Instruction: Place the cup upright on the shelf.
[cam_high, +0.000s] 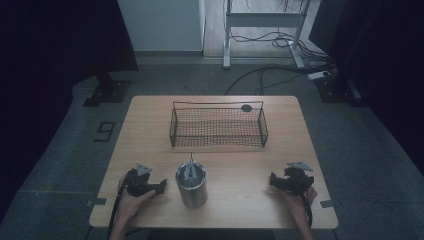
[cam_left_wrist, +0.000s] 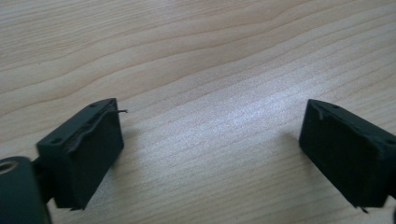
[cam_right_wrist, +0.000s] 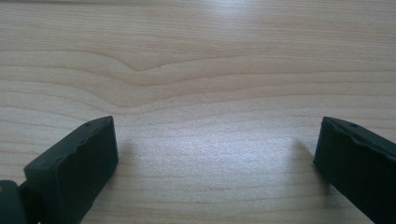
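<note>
A metal cup (cam_high: 191, 185) stands upright on the wooden counter (cam_high: 235, 160), near the front edge and a little left of centre. A few thin metal pieces poke up out of its mouth; what they are is too small to tell. The left claw (cam_high: 161, 187) rests on the counter just beside the cup, on the cup's left, with its tips pointing toward the cup's wall; whether they touch it cannot be told from the high view. The person's left hand (cam_high: 129, 202) grips it from behind, and a grey three-cornered plate sits on top.

In the left gripper view the left claw (cam_left_wrist: 210, 154) has its jaws spread wide apart, with bare wood grain between them and nothing held.

The right claw (cam_high: 274, 181) lies well apart from the cup, off to the cup's right near the counter's right front corner, held by the right hand (cam_high: 299, 196). In the right gripper view the right claw (cam_right_wrist: 217, 163) is likewise spread wide, its two black jaws at the far edges with plain wood between them.

Behind the cup, toward the far side of the counter, stands a dark wire basket (cam_high: 218, 144), oblong, apart from the cup and from both claws
</note>
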